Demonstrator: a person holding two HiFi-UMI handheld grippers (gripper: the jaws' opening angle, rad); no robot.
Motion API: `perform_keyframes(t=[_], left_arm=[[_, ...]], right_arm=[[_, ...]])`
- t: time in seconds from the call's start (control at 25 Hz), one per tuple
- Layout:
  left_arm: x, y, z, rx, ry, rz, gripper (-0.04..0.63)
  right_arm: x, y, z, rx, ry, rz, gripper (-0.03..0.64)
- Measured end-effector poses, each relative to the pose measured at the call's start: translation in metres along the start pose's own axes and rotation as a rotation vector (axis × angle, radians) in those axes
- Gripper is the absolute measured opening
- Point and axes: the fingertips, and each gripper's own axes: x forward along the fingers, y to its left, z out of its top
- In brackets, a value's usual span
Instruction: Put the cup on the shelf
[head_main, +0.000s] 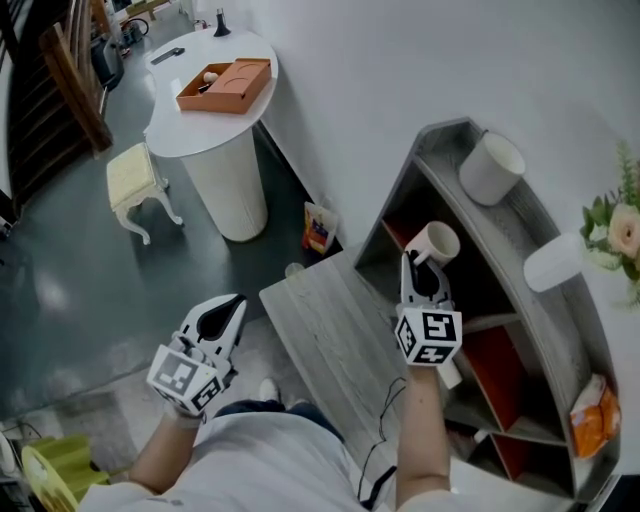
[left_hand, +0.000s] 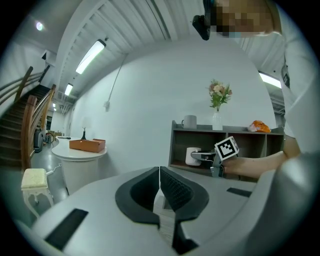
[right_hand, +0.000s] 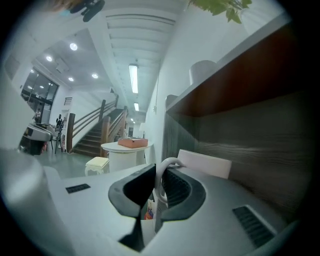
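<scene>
Head view: white mug (head_main: 491, 168), vase (head_main: 553, 262) atop shelf (head_main: 535, 212), above cup (head_main: 433, 243).

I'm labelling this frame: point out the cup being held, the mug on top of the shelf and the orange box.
cup (head_main: 441, 241), head view, on its white side.
mug (head_main: 492, 168), head view, middle of its body.
orange box (head_main: 212, 103), head view, on its near side wall.

no readable text, labels, brands, numbers or signs anywhere
</scene>
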Motion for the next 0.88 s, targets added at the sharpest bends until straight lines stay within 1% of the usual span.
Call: perform_keyframes(t=[0.24, 0.44, 0.56, 0.72, 0.88], left_arm=[[0.003, 0.005, -0.006, -0.008, 0.004, 0.028, 0.018], [0.005, 0.001, -0.011, -0.014, 0.012, 0.033, 0.018], [0.005, -0.001, -0.012, -0.016, 0.014, 0.037, 0.018], [0.003, 0.001, -0.014, -0.016, 0.013, 0.051, 0.018], [0.0, 0.004, -0.015, -0.023, 0.012, 0.065, 0.018]], right_arm=[[0.01, -0.011, -0.008, -0.001, 0.021, -0.015, 0.035], [0.015, -0.014, -0.011, -0.013, 0.036, -0.032, 0.035], [0.019, -0.016, -0.018, -0.008, 0.066, -0.044, 0.035], [0.023, -0.016, -0.022, 0.005, 0.083, -0.054, 0.035], [0.026, -0.017, -0.025, -0.01, 0.092, -0.069, 0.035]])
